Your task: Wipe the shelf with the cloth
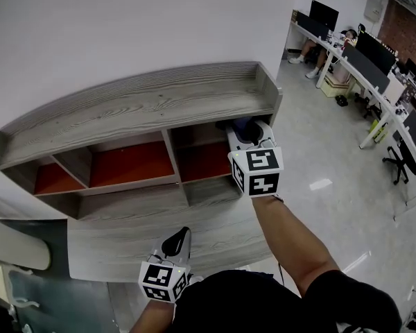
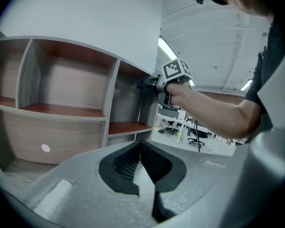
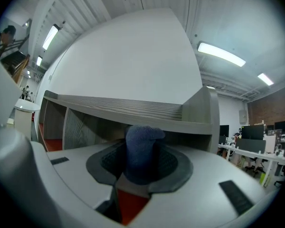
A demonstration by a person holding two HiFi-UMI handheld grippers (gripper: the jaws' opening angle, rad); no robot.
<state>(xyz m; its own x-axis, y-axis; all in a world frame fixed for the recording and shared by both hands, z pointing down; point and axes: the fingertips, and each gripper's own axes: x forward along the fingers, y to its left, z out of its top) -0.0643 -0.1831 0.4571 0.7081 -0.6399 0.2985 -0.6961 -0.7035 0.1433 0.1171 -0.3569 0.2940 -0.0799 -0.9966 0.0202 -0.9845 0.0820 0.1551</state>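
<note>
Head view: right gripper (image 1: 249, 136) sits in the right-end compartment of the shelf (image 1: 145, 103). Its tips and most of the cloth (image 1: 240, 125) are hidden there. Left gripper (image 1: 182, 234) is low, cut off by the torso.
Left gripper view: jaws together, empty.
Right gripper view: jaws clamped on the cloth, which is dark blue, fuzzy and bunched upright.

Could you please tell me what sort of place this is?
Most likely an open-plan office: long desks carrying monitors, an office chair, and a wooden shelf unit against a white wall.
</note>
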